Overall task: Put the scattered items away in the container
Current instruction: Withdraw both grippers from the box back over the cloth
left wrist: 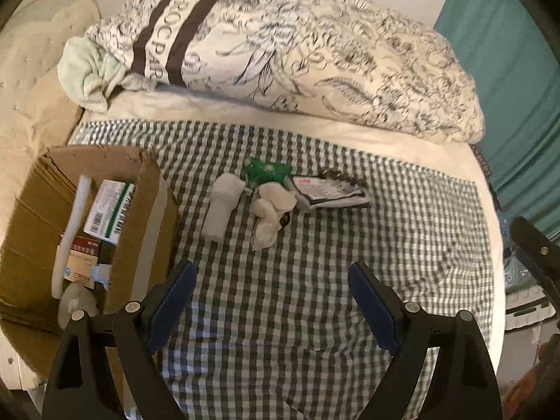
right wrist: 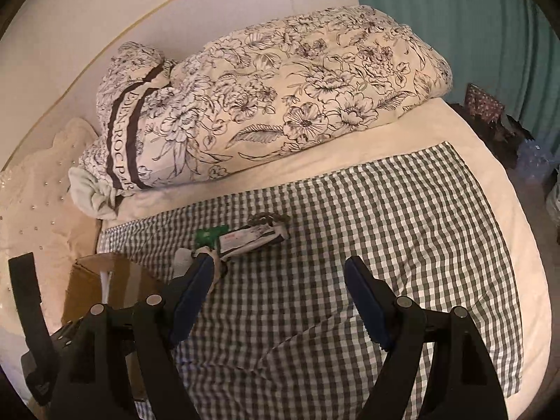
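Note:
A brown cardboard box (left wrist: 154, 210) stands at the left on the checked cloth (left wrist: 315, 280) and holds several packets, among them a green and white carton (left wrist: 108, 211). Loose on the cloth lie a white bottle (left wrist: 222, 206), a green packet (left wrist: 266, 171), a cream cloth wad (left wrist: 271, 213) and a flat printed packet (left wrist: 329, 192). My left gripper (left wrist: 271, 276) is open and empty, hovering short of these items. My right gripper (right wrist: 280, 280) is open and empty; the green packet (right wrist: 208, 236) and printed packet (right wrist: 252, 239) lie beyond its left finger. The box (right wrist: 105, 287) is at its left.
A rolled floral duvet (left wrist: 315, 63) and a pale green towel (left wrist: 87, 73) lie across the far side of the bed. A padded headboard (left wrist: 31, 105) is at the left. Teal curtains (left wrist: 507, 70) hang at the right, with clutter on the floor (right wrist: 497, 122) beyond the bed edge.

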Demonstrator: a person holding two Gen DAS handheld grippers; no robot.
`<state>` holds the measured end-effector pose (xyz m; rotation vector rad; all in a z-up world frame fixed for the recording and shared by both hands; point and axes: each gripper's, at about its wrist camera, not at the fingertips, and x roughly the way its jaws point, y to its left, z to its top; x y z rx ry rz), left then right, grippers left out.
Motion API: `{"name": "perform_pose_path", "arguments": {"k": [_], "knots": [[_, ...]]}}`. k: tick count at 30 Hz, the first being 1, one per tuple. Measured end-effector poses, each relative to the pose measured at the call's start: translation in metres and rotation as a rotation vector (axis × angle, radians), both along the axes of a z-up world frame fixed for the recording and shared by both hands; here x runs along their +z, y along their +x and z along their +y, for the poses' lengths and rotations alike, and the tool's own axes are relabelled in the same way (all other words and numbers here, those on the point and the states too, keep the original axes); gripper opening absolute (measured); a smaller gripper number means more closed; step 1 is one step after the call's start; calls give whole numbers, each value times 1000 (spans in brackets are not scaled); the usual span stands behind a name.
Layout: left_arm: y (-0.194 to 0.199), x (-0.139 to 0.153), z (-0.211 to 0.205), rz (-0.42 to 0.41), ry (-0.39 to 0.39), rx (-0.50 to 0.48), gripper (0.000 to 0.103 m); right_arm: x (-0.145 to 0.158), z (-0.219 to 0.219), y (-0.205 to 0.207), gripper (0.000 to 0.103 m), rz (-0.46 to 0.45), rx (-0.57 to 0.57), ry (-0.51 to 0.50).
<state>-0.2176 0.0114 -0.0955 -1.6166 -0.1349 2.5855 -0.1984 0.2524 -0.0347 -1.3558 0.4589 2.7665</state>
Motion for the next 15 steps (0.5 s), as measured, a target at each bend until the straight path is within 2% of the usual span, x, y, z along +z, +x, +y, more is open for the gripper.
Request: {"name": "perform_pose_path", "arguments": {"k": [11, 15], "knots": [[-35, -52, -5, -38, -22, 20, 91, -52, -14, -37, 77, -75, 38, -15], [-52, -71, -1, -49, -35, 33, 91, -66, -19, -61, 77, -90, 69, 12]]}}
